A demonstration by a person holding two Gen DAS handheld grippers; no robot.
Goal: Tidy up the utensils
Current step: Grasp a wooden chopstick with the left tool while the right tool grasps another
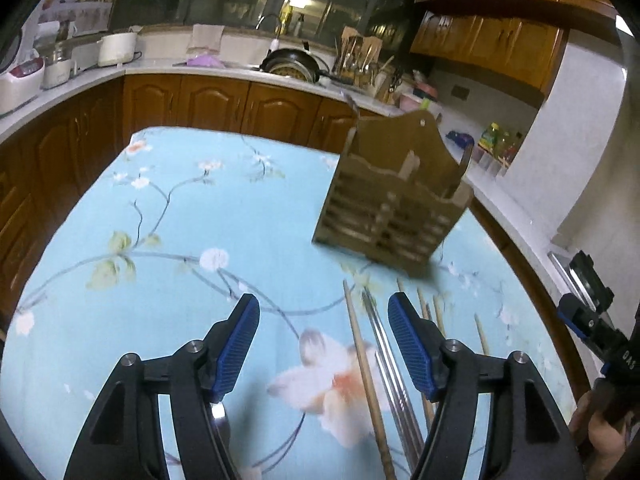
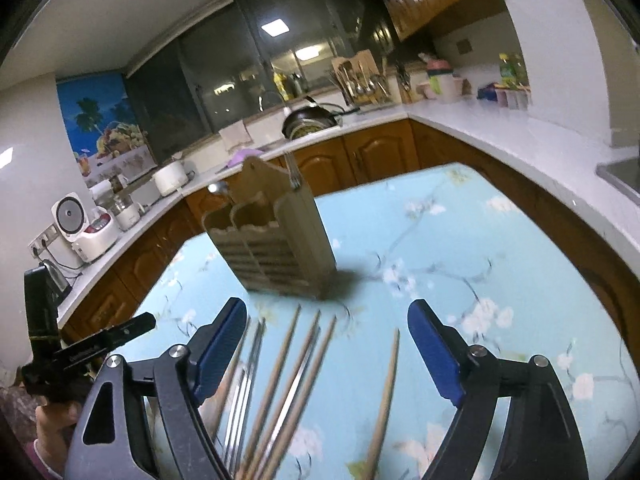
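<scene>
Kitchen cabinets and a pale worktop with a rice cooker [image 2: 86, 226] wrap around a bench [image 1: 168, 216] covered in a light blue flowered cloth. Going left to right, the left claw [image 1: 323, 346] hovers over the cloth with its blue pads spread and nothing between them; just to the right of its centre lie a wooden chopstick [image 1: 366, 364] and a bundle of metal chopsticks [image 1: 390, 364], running away toward a slatted wooden holder [image 1: 394, 204] that stands upright further back with a few utensils already in it. Further right, the right claw [image 2: 328, 348] is likewise spread and empty, above several more wooden chopsticks [image 2: 280, 376] fanned loosely on the cloth, one lone stick [image 2: 386, 392] lying apart from the others. The sorting looks barely under way. The risk from here is a poor pick: the sticks lie close and nearly parallel, so a claw closing on one may catch its neighbour or roll it aside, and thin round sticks can swivel in the pads and miss a holder slot.
</scene>
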